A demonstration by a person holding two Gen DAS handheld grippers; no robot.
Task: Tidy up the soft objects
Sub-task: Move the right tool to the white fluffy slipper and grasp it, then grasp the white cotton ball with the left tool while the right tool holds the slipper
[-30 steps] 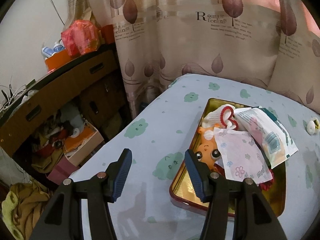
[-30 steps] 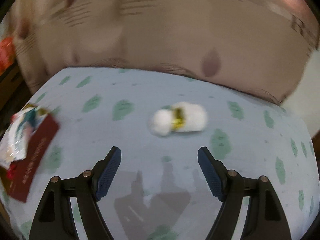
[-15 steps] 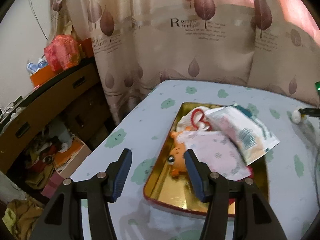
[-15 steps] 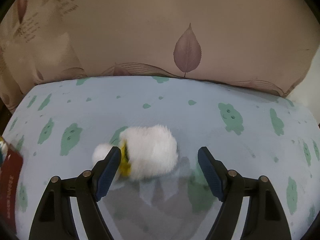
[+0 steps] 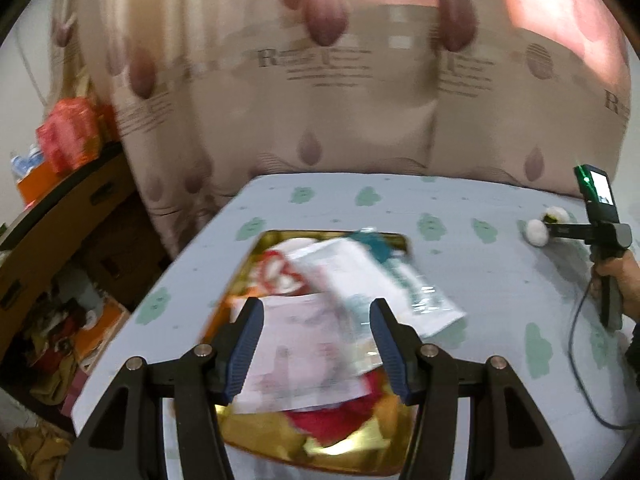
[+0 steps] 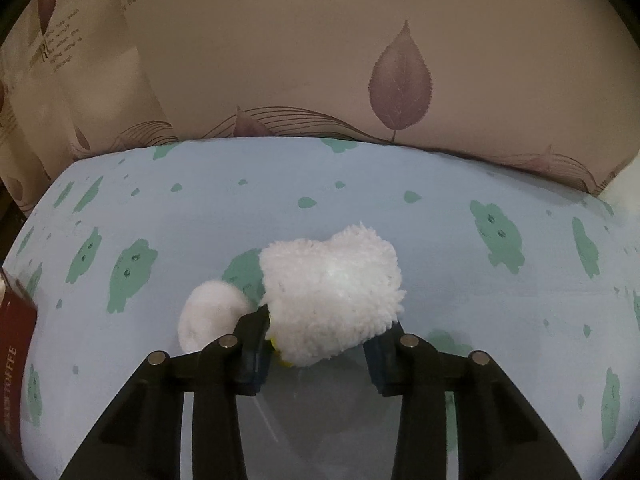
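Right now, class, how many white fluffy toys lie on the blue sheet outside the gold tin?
1. The white fluffy toy lies on the blue sheet, squeezed in the right tool, far right of the gold tin. Others may hide beyond view.

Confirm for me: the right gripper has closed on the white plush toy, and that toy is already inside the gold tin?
Not quite. The right gripper has just closed on the white plush toy, but the toy lies on the blue sheet, not in the gold tin. The right wrist view shows it; the left wrist view shows it apart from the tin.
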